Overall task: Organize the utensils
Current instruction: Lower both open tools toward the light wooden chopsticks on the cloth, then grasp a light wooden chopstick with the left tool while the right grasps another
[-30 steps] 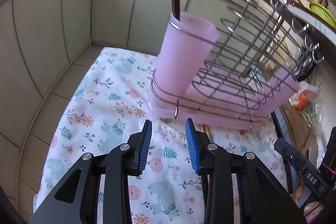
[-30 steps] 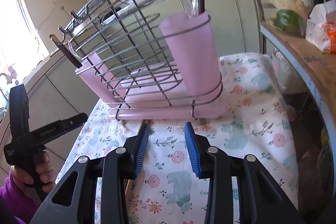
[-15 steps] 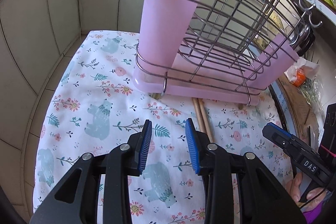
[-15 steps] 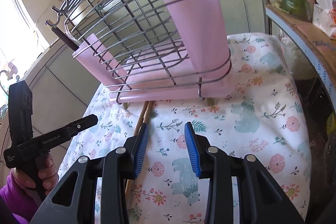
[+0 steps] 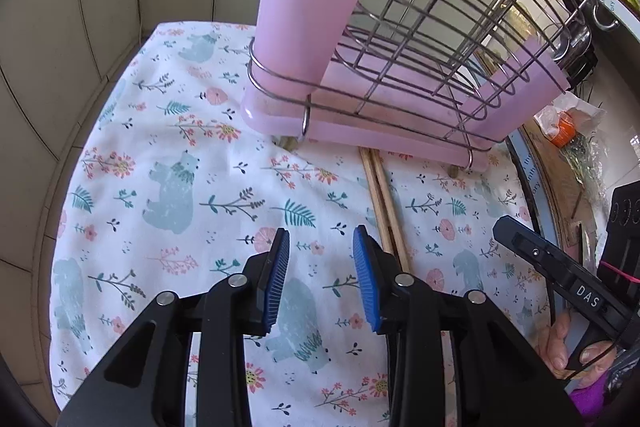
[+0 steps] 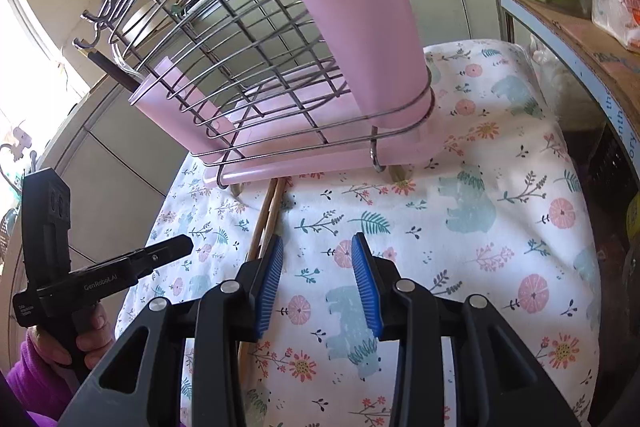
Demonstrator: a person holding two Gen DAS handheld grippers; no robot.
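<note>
From the left wrist view, the left gripper [image 5: 321, 269] hung open and empty above the flowered cloth [image 5: 168, 155]; the pair of chopsticks [image 5: 382, 203] lay flat on the cloth just right of its right finger, their far ends tucked under the pink tray of the wire rack [image 5: 432, 27]; a pink cup [image 5: 312, 11] stood at the rack's near corner.

From the right wrist view, the right gripper [image 6: 317, 269] was also open, holding nothing; the chopsticks [image 6: 266, 219] ran beside its left finger. The thin sticks could probably roll apart or slide under the rack if pinched off-centre; snagging the soft cloth looked likely too.
</note>
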